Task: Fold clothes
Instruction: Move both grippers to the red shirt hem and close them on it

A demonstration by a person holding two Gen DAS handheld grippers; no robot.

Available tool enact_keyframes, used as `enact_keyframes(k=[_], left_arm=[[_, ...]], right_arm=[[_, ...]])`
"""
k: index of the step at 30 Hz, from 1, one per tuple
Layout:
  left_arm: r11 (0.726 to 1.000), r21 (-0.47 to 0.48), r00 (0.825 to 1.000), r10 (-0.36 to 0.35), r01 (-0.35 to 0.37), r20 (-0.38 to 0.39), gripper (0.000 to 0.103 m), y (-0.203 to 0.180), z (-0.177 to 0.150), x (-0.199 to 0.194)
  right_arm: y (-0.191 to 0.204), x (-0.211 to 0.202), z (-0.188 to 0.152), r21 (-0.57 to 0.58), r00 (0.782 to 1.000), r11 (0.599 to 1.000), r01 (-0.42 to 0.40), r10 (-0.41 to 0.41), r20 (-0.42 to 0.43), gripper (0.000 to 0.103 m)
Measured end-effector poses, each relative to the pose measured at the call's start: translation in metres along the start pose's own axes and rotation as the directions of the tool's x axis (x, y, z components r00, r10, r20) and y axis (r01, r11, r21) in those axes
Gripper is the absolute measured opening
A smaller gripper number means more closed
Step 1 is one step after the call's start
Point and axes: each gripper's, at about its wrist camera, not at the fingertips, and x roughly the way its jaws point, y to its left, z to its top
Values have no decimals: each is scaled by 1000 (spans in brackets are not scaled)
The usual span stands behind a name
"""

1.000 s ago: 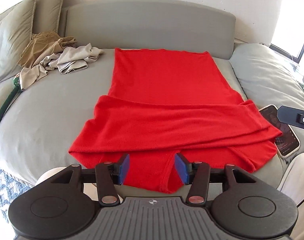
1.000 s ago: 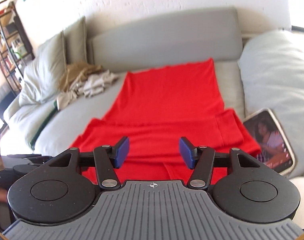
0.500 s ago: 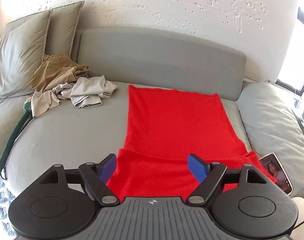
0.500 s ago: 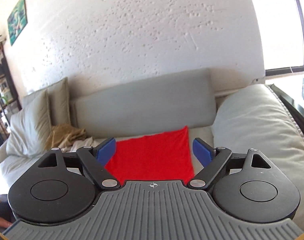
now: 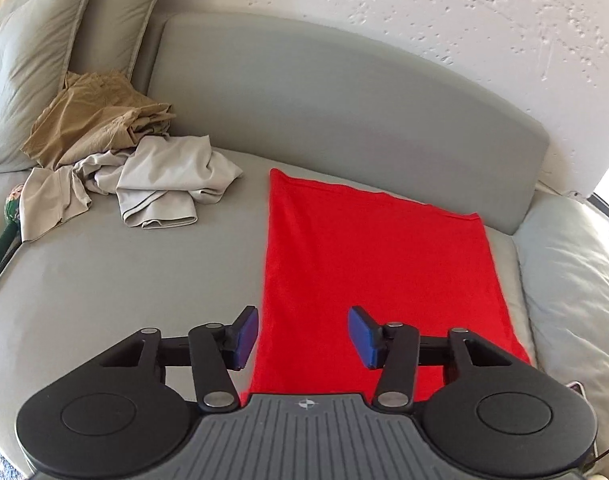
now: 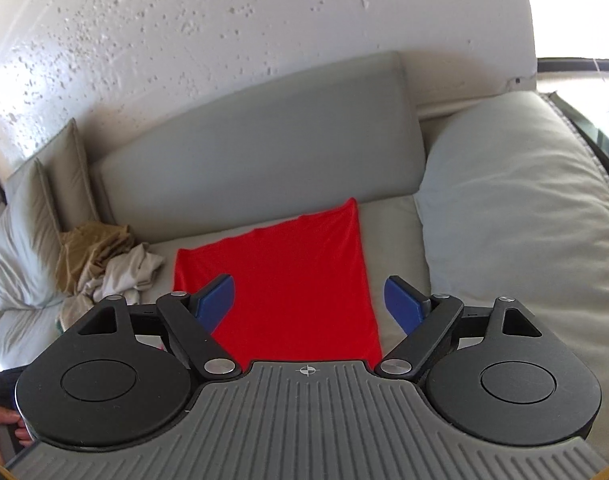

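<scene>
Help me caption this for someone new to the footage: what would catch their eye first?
The bright red garment lies spread flat along the middle of the grey sofa seat, reaching the backrest. A crumpled heap of tan and beige clothes sits to its left by the cushions. Both the left claw and the right claw are open and empty above the garment's near part.

The left gripper [image 5: 303, 336] hangs above the near end of the red garment [image 5: 378, 264] with its blue pads spread wide and nothing between them. The garment lies flat on the grey couch [image 5: 116, 280] — its far edge close to the backrest. To the left sits a crumpled heap — a beige garment [image 5: 164, 180] in front, a tan one [image 5: 100, 120] behind it against the cushions [image 5: 44, 52].
</scene>
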Motion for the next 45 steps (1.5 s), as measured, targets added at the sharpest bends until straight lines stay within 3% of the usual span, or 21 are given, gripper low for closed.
enact_keyframes(k=[3, 5, 11, 15, 20, 24, 27, 28, 32, 33, 34, 35, 37, 38, 41, 45], left_arm=[[999, -18, 999, -31, 31, -17, 41, 11, 22, 45], [998, -38, 998, -53, 52, -25, 42, 19, 38, 76], [980, -161, 990, -130, 119, -57, 49, 41, 73, 162], [957, -239, 984, -174, 163, -28, 56, 54, 82, 201], [939, -259, 972, -236, 225, -16, 57, 64, 96, 237], [876, -346, 937, -349, 334, 20, 55, 77, 109, 260], [851, -391, 929, -368, 350, 31, 45, 81, 117, 274], [854, -387, 931, -365, 346, 26, 39, 79, 120, 277], [872, -351, 931, -366, 342, -1, 29, 68, 128, 282], [876, -333, 928, -373, 348, -13, 13, 63, 128, 282], [890, -304, 931, -365, 340, -25, 8, 57, 128, 281], [906, -266, 936, -350, 329, -33, 8, 52, 127, 279], [929, -217, 948, -314, 299, -40, 2, 44, 126, 273], [934, -211, 954, -299, 287, -30, 2, 44, 127, 268], [944, -197, 963, -268, 264, 7, 2, 43, 131, 250], [944, -152, 956, -288, 293, 58, 2, 34, 135, 202]], right_arm=[[-18, 54, 8, 56, 998, 998, 0, 4, -69, 58], [-28, 88, 16, 83, 996, 997, -1, 8, -92, 51], [-53, 189, 47, 180, 993, 983, -23, 43, -109, 51], [-72, 250, 58, 241, 991, 971, -2, 35, -132, 53], [-112, 296, 63, 395, 984, 917, -48, 110, -136, 57], [-139, 327, 61, 499, 959, 856, -139, 241, -146, 56], [-141, 342, 69, 508, 950, 838, -201, 292, -107, 55], [-140, 346, 73, 504, 952, 839, -206, 291, -97, 55], [-122, 353, 85, 441, 966, 880, -176, 242, -96, 41], [-117, 350, 87, 420, 969, 892, -167, 227, -98, 40], [-111, 347, 88, 399, 972, 903, -157, 213, -99, 40], [-106, 344, 89, 377, 975, 914, -147, 198, -100, 40], [-95, 338, 92, 334, 980, 934, -127, 169, -101, 27], [-89, 335, 93, 312, 983, 943, -116, 155, -101, 5], [-73, 326, 97, 245, 989, 966, -84, 111, -98, 5], [-51, 314, 102, 154, 995, 987, -38, 52, -90, 5]])
